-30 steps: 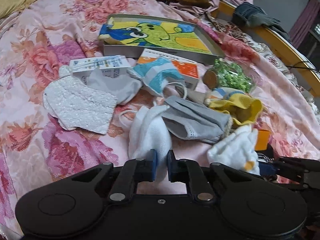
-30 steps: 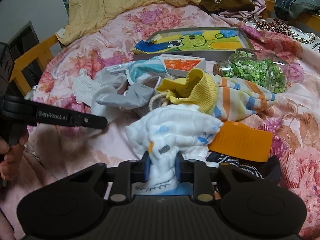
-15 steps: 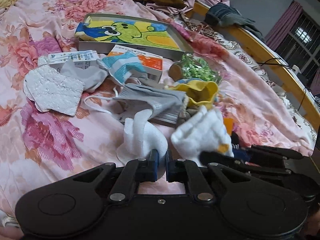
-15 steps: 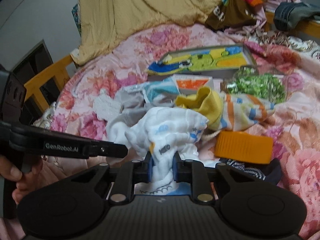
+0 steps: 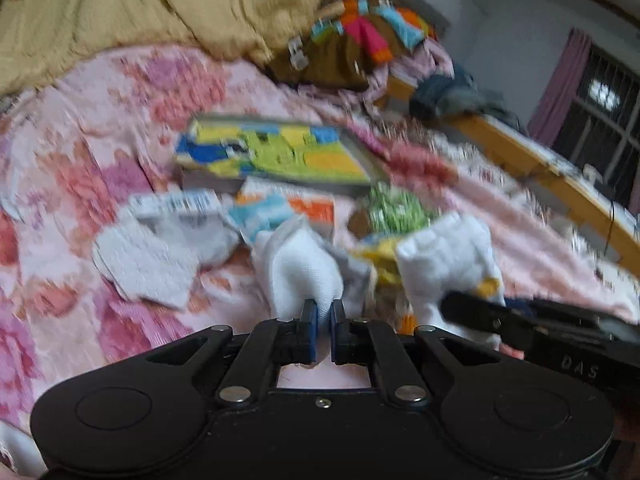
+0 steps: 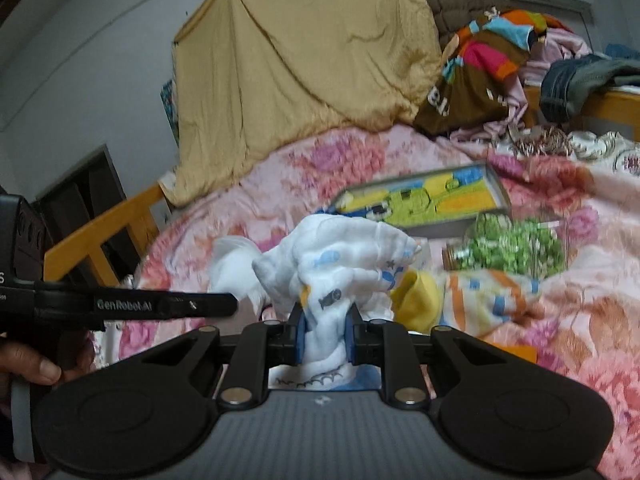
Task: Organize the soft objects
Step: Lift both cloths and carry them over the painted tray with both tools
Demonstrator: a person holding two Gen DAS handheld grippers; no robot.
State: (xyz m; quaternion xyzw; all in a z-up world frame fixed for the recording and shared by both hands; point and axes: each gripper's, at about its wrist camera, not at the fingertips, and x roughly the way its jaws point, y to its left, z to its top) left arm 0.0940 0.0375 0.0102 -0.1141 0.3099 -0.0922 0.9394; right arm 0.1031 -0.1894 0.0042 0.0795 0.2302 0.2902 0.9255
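Left gripper is pinched on a plain white cloth; right gripper is clamped on a printed white cloth, both held level, raised above the floral bedspread.

Motion blur smears the packets and picture box on the bed past reading in the left wrist view, and the printed cloth's lower end hides behind the right gripper's fingers.

both wrist cams sitting low over the bed, facing the picture box, left cam nearer, both sharing it
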